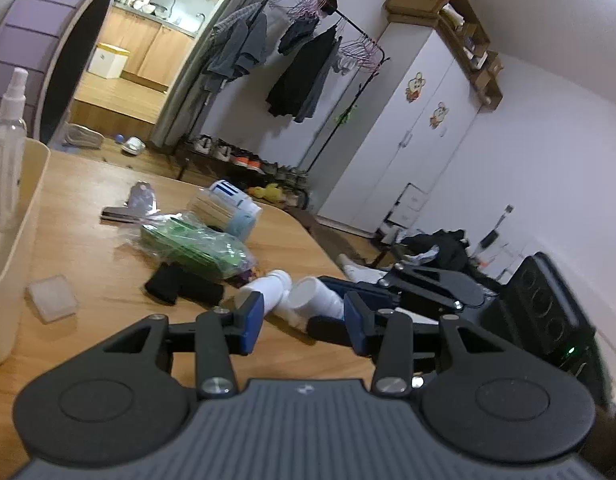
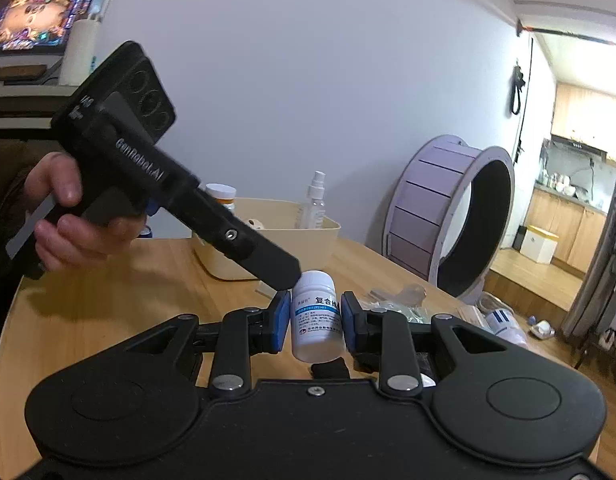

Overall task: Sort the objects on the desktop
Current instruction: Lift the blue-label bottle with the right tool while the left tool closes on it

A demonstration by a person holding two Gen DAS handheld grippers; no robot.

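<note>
Bottle (image 2: 316, 317) between right gripper (image 2: 315, 320) pads.

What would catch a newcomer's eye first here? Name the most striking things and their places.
The white plastic pill bottle with a blue-banded label sits between the right gripper pads, above the wooden table. Behind it stands a cream plastic bin holding a clear spray bottle. Right of that looms a big purple wheel.

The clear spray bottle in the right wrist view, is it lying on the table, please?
No, the spray bottle stands upright inside the beige bin.
</note>
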